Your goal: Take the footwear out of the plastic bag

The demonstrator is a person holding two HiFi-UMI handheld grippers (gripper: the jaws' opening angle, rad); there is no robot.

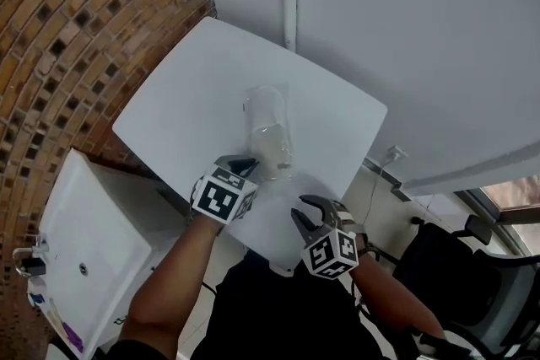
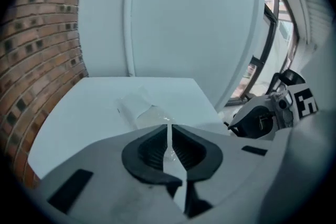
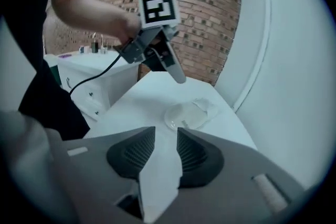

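I see the clear plastic bag (image 1: pixel 268 135) lying near the middle of the white worktop (image 1: pixel 186 88), and what is inside it looks pale and is hard for me to make out. My left hand-held gripper (image 1: pixel 242 165) is just beside the bag's near end, jaws only a narrow slit apart with nothing clamped. My right hand-held gripper (image 1: pixel 305 212) hovers over the worktop's near edge, short of the bag, jaws moderately wide and empty.
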